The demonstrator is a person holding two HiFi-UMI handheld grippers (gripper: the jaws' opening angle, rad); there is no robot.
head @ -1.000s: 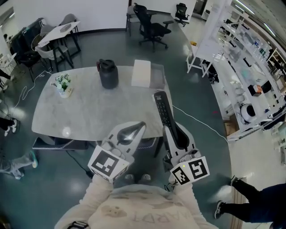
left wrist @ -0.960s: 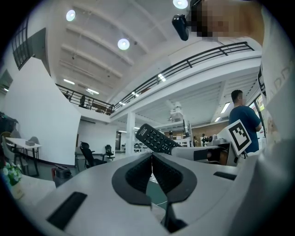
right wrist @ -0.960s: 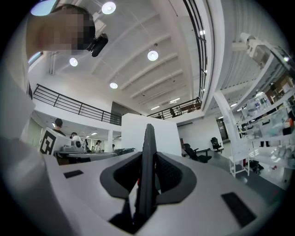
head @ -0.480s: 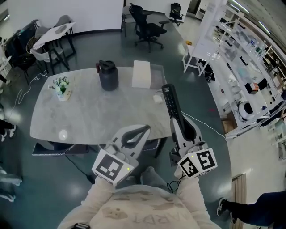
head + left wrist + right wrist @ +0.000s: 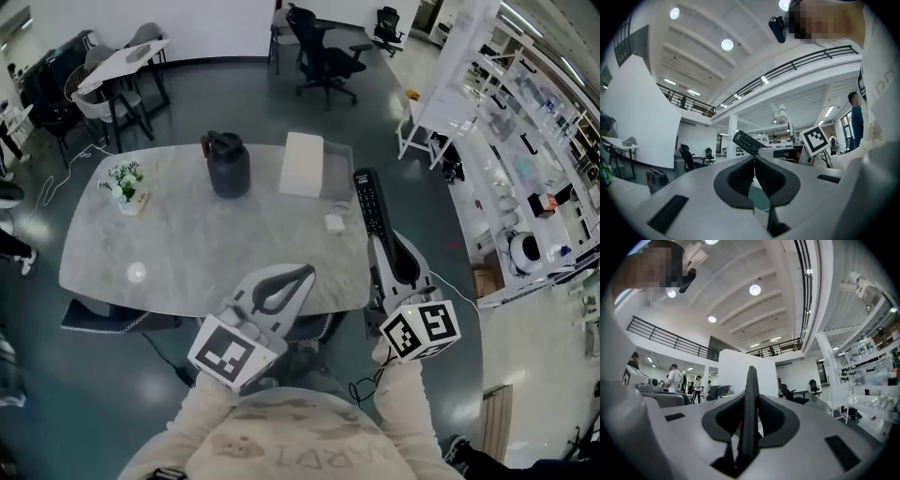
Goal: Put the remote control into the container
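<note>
My right gripper point(image 5: 382, 236) is shut on a long black remote control point(image 5: 367, 202), which sticks forward over the table's right edge. In the right gripper view the remote point(image 5: 750, 408) stands edge-on between the jaws of that gripper point(image 5: 749, 401). A white container with a clear part point(image 5: 304, 163) stands at the far middle of the table, left of the remote's tip. My left gripper point(image 5: 298, 274) hangs shut and empty over the table's near edge. In the left gripper view its jaws point(image 5: 754, 164) meet, and the remote point(image 5: 747, 142) shows beyond them.
On the grey marble table point(image 5: 187, 244) stand a black jug point(image 5: 228, 164), a small potted plant point(image 5: 127, 182) at the left and a small white object point(image 5: 334, 223) near the remote. Office chairs point(image 5: 330, 56) stand beyond the table. Shelving point(image 5: 525, 122) lines the right side.
My right gripper has carried the remote rightward and farther out, toward the table's right edge. The left gripper has barely moved. The view has shifted slightly.
</note>
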